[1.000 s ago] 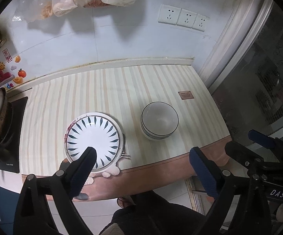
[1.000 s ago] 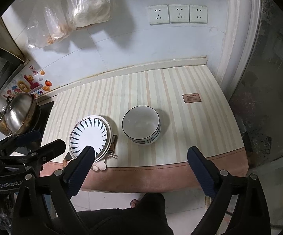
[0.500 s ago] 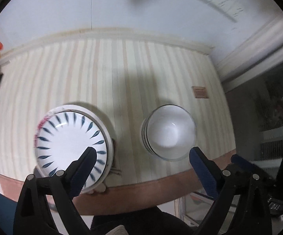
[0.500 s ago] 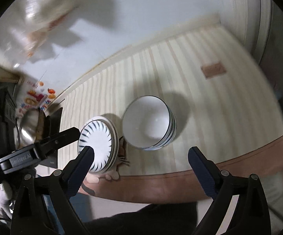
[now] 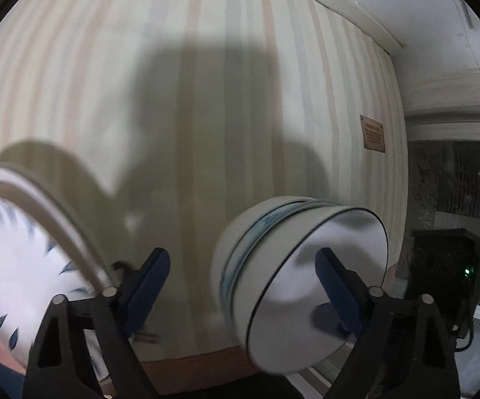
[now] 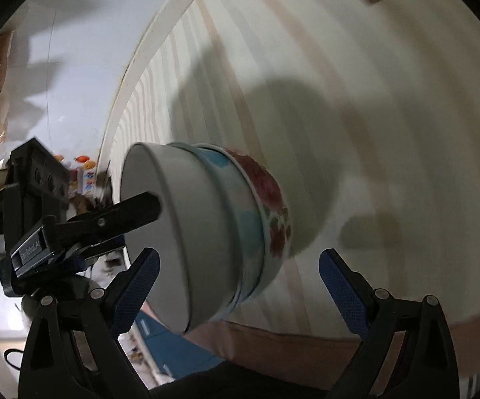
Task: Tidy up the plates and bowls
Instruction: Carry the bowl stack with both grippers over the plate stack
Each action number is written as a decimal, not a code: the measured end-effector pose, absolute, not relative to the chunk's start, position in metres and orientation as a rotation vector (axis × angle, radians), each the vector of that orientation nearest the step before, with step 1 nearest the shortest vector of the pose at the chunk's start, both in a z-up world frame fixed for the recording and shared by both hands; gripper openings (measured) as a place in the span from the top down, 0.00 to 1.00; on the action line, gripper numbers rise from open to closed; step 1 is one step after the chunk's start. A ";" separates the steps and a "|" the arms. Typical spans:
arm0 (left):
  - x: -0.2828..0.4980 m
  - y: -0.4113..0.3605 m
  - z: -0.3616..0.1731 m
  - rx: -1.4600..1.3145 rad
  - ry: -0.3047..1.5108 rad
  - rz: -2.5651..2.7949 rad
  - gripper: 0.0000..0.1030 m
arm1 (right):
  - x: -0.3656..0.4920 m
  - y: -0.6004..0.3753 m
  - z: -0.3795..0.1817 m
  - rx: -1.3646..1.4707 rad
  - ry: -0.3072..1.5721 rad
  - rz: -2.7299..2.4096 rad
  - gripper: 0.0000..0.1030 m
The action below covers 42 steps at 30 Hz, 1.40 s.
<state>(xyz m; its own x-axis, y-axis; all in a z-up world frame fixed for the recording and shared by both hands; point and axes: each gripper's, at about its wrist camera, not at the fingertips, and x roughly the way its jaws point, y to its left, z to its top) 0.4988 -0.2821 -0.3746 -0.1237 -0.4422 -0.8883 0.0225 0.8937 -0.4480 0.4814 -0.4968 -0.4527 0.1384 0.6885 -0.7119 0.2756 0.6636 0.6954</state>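
Observation:
A stack of three nested bowls (image 5: 306, 282) stands near the table's front edge: a white one with a dark rim on top, a blue-patterned one under it, and a red-flowered one (image 6: 273, 206) at the bottom. A stack of plates (image 5: 14, 266) with blue leaf marks lies to the left. My left gripper (image 5: 241, 289) straddles the top bowl's near wall, with one finger (image 6: 133, 212) inside the bowl and the other outside. Its jaws are closing and the pads stand apart from the wall. My right gripper (image 6: 238, 289) is open, low in front of the bowl stack (image 6: 213, 232).
A striped cloth (image 5: 206, 99) covers the table, with a small brown label (image 5: 372, 133) at its right side and a brown band (image 6: 306, 342) along the front edge. A white wall (image 5: 439, 0) runs behind. A dark box (image 5: 446, 266) with a green light stands right of the table.
Both grippers have dropped from high above the table to just over the bowls. The left jaws have narrowed, and one left finger now sits inside the top bowl.

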 end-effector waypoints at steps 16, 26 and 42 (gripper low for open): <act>0.495 -0.291 -0.377 -0.287 1.592 -0.468 0.47 | 0.509 -0.475 -0.478 0.789 1.464 0.406 0.38; 0.493 -0.263 -0.357 -0.299 1.560 -0.451 0.47 | 0.515 -0.464 -0.463 0.715 1.445 0.435 0.39; 0.494 -0.170 -0.297 -0.271 1.480 -0.416 0.47 | 0.527 -0.379 -0.404 0.707 1.388 0.504 0.40</act>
<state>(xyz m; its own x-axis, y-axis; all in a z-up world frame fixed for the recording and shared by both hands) 0.4936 -0.1704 -0.2972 0.0399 -0.4298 -0.9020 0.1036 0.8997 -0.4241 0.5268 -0.3791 -0.4041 0.1323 0.6977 -0.7041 0.0828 0.7001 0.7093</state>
